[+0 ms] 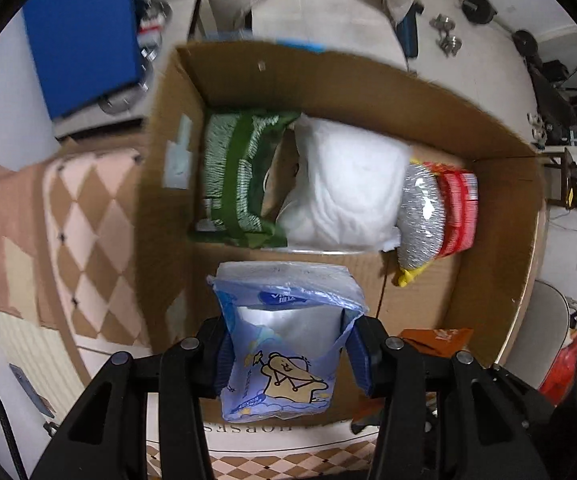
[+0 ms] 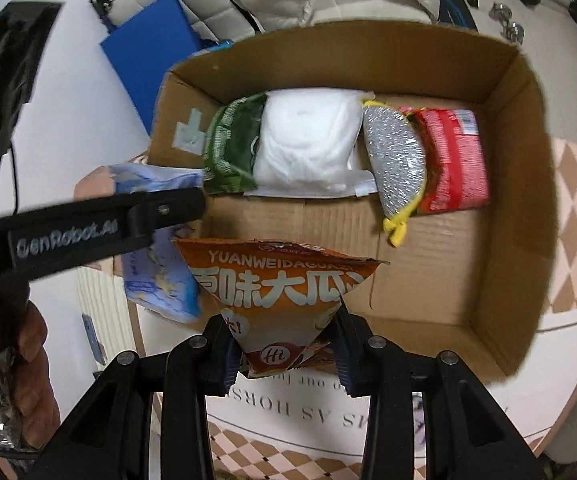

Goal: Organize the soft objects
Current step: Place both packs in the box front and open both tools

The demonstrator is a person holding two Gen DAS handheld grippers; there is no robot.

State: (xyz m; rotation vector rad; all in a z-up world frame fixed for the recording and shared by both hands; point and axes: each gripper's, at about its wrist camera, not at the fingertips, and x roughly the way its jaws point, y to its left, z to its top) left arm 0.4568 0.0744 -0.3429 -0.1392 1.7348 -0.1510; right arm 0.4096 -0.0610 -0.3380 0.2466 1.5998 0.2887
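Left gripper [image 1: 288, 354]: clamped on pale-blue plastic tissue pack with cartoon bear [image 1: 284, 344]. Right gripper [image 2: 286, 350]: clamped on orange printed snack bag [image 2: 276, 292]. Both above open brown cardboard box [image 2: 520, 184].

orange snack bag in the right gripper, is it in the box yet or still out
Still out. The orange snack bag is pinched between the right gripper's fingers, held above the cardboard box's near edge, not resting on its floor.

floor: diamond-patterned rug [image 1: 88, 236] | blue panel [image 1: 82, 28] (perhaps a board) | white wall [image 2: 68, 120]

6 soft packs [image 2: 308, 140], 1 box [image 2: 520, 208]
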